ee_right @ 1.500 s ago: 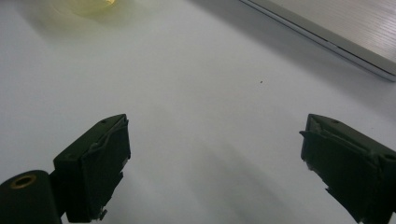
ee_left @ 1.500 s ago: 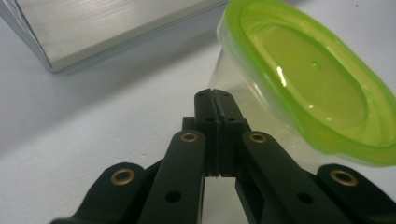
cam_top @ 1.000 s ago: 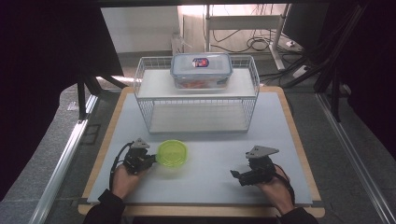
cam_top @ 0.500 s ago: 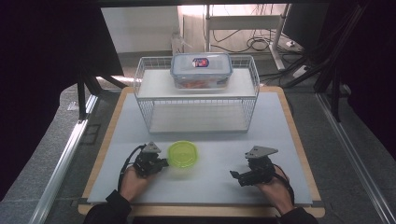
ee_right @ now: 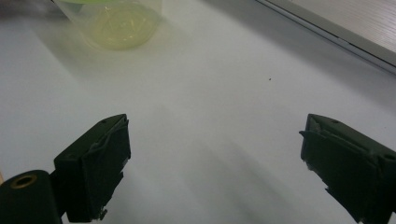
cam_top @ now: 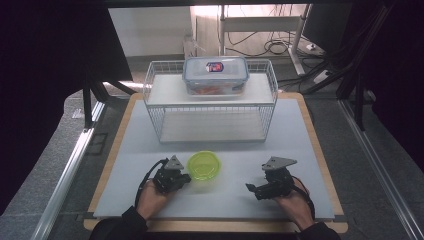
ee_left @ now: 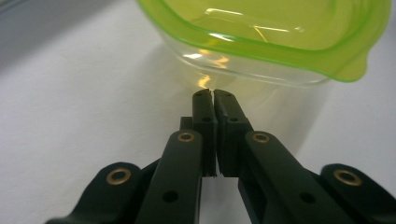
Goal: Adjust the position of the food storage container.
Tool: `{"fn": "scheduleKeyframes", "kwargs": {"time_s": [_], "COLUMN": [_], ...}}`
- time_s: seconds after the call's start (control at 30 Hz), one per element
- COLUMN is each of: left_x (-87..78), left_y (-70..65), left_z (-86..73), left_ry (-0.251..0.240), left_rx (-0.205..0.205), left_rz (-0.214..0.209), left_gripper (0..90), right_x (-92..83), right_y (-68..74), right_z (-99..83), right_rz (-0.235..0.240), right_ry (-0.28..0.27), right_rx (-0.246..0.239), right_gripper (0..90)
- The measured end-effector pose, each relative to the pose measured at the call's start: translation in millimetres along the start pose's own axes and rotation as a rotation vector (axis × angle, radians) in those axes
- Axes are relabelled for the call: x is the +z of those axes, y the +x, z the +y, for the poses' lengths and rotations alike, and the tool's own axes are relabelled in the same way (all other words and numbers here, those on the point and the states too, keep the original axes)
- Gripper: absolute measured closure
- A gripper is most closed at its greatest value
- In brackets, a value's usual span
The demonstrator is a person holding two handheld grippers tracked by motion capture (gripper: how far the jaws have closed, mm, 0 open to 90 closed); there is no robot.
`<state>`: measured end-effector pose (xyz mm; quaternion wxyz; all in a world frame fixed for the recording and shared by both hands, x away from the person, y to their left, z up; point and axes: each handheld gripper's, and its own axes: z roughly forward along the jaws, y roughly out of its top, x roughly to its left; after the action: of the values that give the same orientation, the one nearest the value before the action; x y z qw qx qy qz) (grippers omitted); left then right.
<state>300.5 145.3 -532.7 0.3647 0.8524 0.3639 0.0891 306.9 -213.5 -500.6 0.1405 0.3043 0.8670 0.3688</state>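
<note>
Since a second ago the bowl (cam_top: 204, 165) has shifted a little toward the counter's (cam_top: 300, 135) middle, and the left claw (cam_top: 183, 177) has gone with it; the right claw (cam_top: 251, 189) has kept its place near the front edge. Now the bowl, clear with a green lid, sits just ahead of the left claw's tips, whose jaws are pressed together on nothing, seemingly touching the clear wall below the lid rim. It is round, so no long axis matters. The right claw lies well apart to the bowl's right, jaws spread wide and pointing across toward it. Bare counter lies between them. A wire rack (cam_top: 210, 107) stands toward the far edge with a box (cam_top: 216, 75) on top, out of the way.
</note>
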Motion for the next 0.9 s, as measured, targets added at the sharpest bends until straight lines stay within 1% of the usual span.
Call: {"fn": "scheduleKeyframes", "kwargs": {"time_s": [0.07,0.17,0.3,0.43,0.5,0.6,0.67,0.73,0.8,0.9], "left_x": [-1.8,-1.6,6.3,14.3,18.1,22.7,24.5,25.4,25.5,26.4], "left_y": [3.6,9.9,13.3,15.3,14.5,8.8,4.8,2.1,0.5,-3.7], "left_z": [0.5,1.7,6.3,13.1,16.0,20.3,22.6,23.8,24.3,24.3], "left_ry": [-0.015,-0.032,-0.024,-0.022,-0.025,-0.022,-0.020,-0.026,-0.020,-0.022], "left_rx": [-0.020,-0.051,-0.057,-0.049,-0.048,-0.028,-0.002,-0.003,0.007,0.002], "left_rz": [0.014,0.001,0.002,0.007,0.000,-0.011,-0.010,-0.020,-0.030,-0.045], "left_gripper": [87.9,88.1,88.2,88.3,88.3,88.3,88.3,88.3,88.3,88.3], "right_x": [0.3,0.7,1.4,2.2,2.3,2.6,2.5,2.5,2.2,2.5], "right_y": [0.1,0.3,0.7,1.2,0.8,0.6,0.6,0.5,0.2,0.1], "right_z": [-0.1,-0.1,-0.1,-0.2,-0.4,-0.6,-0.7,-0.8,-0.8,-1.0], "right_rz": [0.001,0.002,0.001,0.002,0.002,0.003,0.003,0.003,0.004,0.004], "right_ry": [-0.001,0.002,0.005,0.009,0.010,0.011,0.012,0.009,0.011,0.013], "right_rx": [0.000,0.001,-0.001,0.002,0.001,0.002,0.003,0.004,0.004,0.005], "right_gripper": [8.0,7.9,8.0,7.9,7.9,7.9,8.0,8.0,7.9,7.9]}}
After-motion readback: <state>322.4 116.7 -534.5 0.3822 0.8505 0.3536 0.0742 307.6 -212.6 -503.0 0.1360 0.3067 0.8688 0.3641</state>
